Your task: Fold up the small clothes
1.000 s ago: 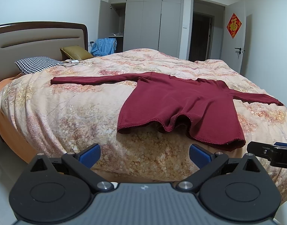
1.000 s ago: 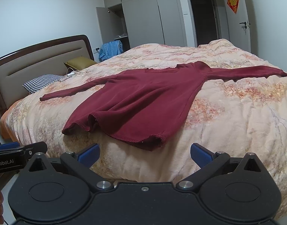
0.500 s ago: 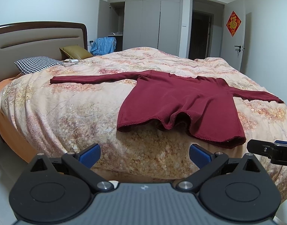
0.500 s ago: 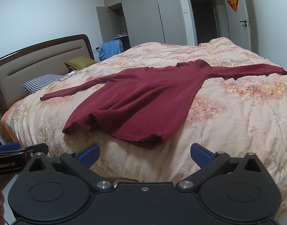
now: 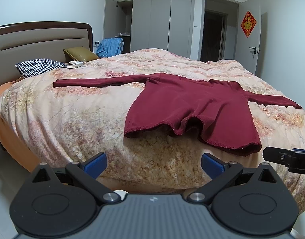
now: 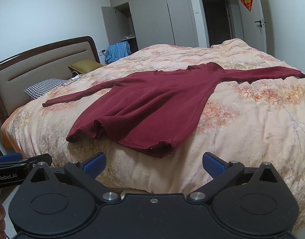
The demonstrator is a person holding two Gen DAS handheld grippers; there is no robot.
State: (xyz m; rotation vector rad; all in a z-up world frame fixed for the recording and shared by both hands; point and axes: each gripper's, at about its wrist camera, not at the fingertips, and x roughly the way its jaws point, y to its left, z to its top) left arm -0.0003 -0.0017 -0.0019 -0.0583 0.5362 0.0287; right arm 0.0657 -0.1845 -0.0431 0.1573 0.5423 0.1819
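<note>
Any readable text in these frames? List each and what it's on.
"nRobot.AI": white lettering on the black left gripper body, seen from the right wrist view; its start is cut off by the frame edge.
"福": gold character on the red diamond-shaped door decoration.
"D": a lone white letter on the black right gripper, cut off at the frame edge.

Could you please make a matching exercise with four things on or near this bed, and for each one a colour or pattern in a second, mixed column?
Things:
1. long-sleeved top
2. pillow nearest the bed edge
3. pillow beside it, further back
4. cloth by the open wardrobe

Colours:
A. olive green
B. light blue
C. dark red
D. black-and-white houndstooth

Pairs: 1-C, 2-D, 3-A, 4-B
</note>
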